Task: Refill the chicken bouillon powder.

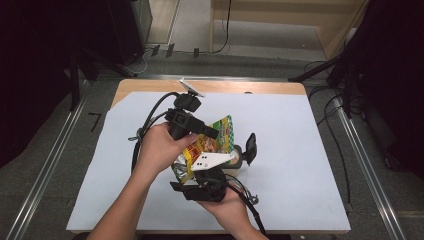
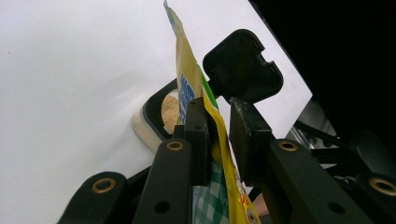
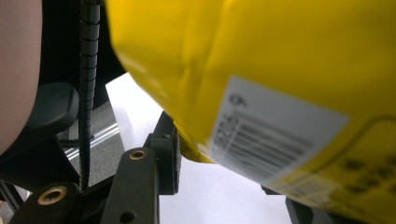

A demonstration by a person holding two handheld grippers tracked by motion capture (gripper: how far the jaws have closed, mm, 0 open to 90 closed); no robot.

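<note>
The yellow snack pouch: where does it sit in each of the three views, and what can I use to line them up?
High view: the yellow pouch is at centre, held above the white table cover between both grippers.
Left gripper view: the pouch rises edge-on up the middle, between the jaws.
Right gripper view: the pouch fills the upper right, barcode label facing the camera.
Shared landmark: the white table cover.
</note>
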